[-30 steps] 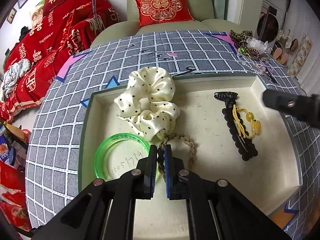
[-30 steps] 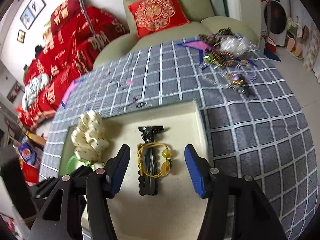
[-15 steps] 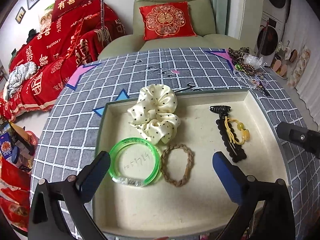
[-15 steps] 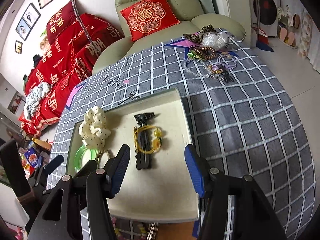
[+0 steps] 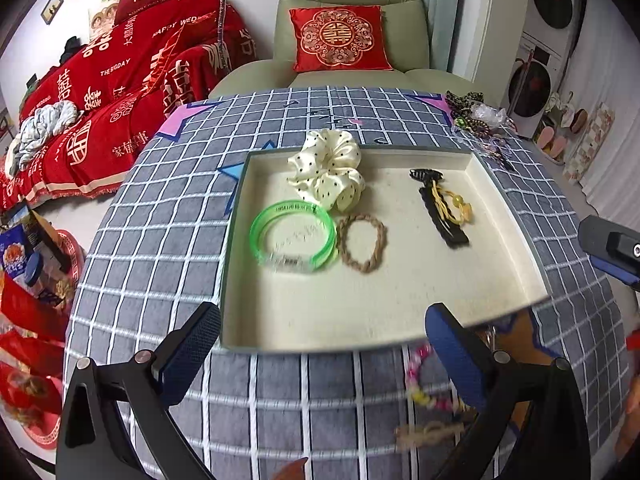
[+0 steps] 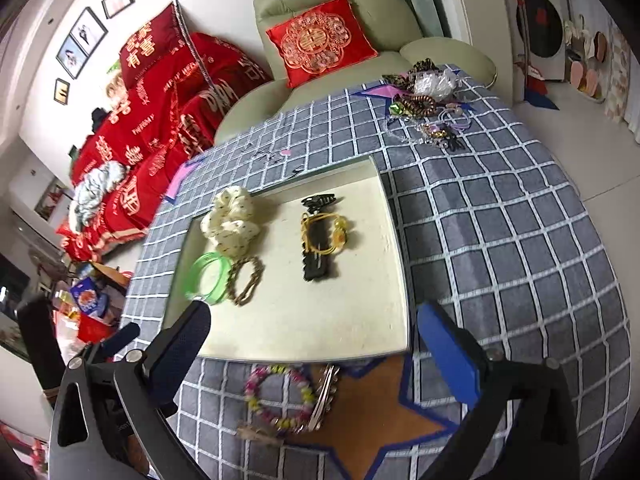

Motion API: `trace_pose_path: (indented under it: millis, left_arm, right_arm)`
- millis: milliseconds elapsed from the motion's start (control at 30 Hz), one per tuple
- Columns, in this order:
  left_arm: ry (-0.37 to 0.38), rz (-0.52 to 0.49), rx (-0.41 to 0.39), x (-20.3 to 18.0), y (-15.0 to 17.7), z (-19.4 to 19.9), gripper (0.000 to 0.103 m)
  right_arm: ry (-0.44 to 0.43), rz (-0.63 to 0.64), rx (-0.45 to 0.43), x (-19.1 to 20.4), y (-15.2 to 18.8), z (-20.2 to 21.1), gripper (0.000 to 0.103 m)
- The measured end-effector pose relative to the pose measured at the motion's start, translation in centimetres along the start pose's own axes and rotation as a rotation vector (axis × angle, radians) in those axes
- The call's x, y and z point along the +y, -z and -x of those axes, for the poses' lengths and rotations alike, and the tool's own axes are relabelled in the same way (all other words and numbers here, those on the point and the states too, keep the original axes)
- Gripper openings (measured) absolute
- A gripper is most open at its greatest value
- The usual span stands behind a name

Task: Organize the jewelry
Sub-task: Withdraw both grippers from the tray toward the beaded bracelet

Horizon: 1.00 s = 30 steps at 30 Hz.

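A cream tray (image 5: 360, 320) (image 6: 384, 320) on the checked table holds a spotted cream scrunchie (image 5: 328, 172) (image 6: 232, 224), a green bangle (image 5: 292, 236) (image 6: 206, 276), a brown braided hair tie (image 5: 362, 242) (image 6: 246, 280), and a black hair clip (image 5: 442, 216) (image 6: 316, 264) with a yellow beaded tie (image 5: 456, 204) (image 6: 324, 232) on it. My left gripper (image 5: 320, 356) is open and empty, above the tray's near edge. My right gripper (image 6: 312, 356) is open and empty, near the tray's front edge. A pink and yellow bead bracelet (image 6: 280, 396) (image 5: 420, 380) lies in front of the tray.
A heap of loose jewelry (image 6: 428, 104) (image 5: 476, 120) sits at the table's far right corner. A silver clip (image 6: 324, 396) and a brown tie (image 6: 256, 434) lie by the bead bracelet. A green armchair with a red cushion (image 5: 340, 40) stands behind the table.
My left gripper opened, releasing the brown braided hair tie beside the green bangle, and pulled back. Both grippers have drawn back toward the table's near side.
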<state>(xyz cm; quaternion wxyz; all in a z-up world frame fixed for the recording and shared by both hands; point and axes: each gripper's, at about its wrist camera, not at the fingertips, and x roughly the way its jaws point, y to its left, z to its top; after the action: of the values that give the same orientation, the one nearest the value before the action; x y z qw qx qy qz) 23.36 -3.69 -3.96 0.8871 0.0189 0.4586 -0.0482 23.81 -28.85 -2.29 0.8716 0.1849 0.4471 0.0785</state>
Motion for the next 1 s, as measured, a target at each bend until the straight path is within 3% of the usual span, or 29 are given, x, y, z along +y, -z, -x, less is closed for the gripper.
trace_pose_path:
  millis: [367, 833, 1000]
  left_arm:
    - [-0.008, -0.022, -0.021, -0.1, 4.0, 4.1, 0.103]
    - [-0.021, 0.024, 0.058, 1.6, 9.5, 4.1, 0.103]
    - [0.018, 0.038, 0.095, 1.6, 10.8, 3.4, 0.103]
  right_arm:
    - [-0.018, 0.023, -0.06, 0.4, 4.1, 4.0, 0.103]
    - [0.024, 0.077, 0.026, 0.6, 9.1, 5.9, 0.103]
    - [0.043, 0.061, 0.075, -0.6, 11.0, 5.3, 0.103]
